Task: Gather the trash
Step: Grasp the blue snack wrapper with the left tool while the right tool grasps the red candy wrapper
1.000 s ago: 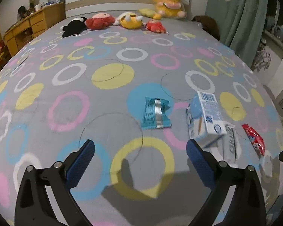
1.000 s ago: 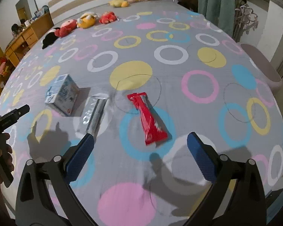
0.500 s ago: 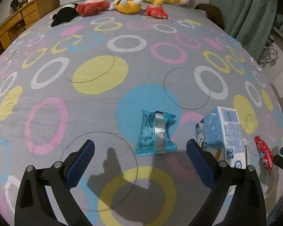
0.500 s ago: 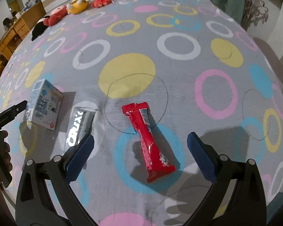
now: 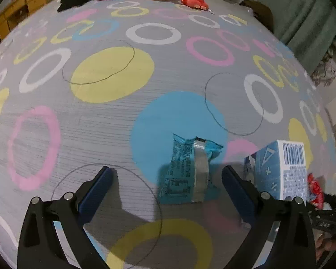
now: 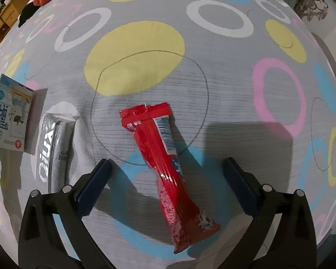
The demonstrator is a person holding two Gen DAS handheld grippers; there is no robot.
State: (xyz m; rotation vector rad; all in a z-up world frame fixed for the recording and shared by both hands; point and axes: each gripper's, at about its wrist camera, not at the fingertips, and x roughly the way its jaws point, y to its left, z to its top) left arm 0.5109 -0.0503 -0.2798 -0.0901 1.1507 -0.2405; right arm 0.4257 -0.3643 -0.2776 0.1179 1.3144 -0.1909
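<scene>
Both jaws wide apart, red wrapper [image 6: 172, 168] between right, teal wrapper [image 5: 188, 170] between left.

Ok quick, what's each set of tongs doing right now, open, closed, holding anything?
Left tongs: open, holding nothing, above the blue wrapper.
Right tongs: open, holding nothing, straddling the red wrapper.

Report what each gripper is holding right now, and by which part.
Nothing is held. The left gripper is open above the blue wrapper, and the right gripper is open around the red wrapper, not clamped on it.
</scene>
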